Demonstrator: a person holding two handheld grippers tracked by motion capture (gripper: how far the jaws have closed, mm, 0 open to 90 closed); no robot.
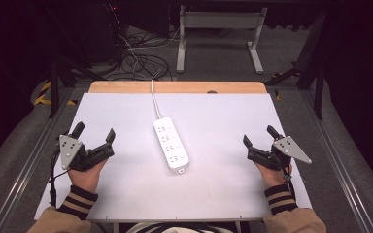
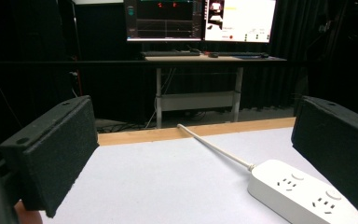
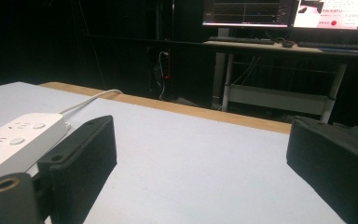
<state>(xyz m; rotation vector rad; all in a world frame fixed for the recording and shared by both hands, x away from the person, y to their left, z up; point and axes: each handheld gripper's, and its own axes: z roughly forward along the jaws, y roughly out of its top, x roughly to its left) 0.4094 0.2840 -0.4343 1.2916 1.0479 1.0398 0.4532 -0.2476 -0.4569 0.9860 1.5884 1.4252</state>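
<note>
A white power strip lies in the middle of the white surface. The left gripper and right gripper rest on either side, jaws wide, holding nothing.

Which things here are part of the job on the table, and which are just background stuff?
Likely part of the job:
power strip, with its white cable
left gripper, open
right gripper, open

Just background:
monitors
keyboard
far desk frame
floor cables
</note>
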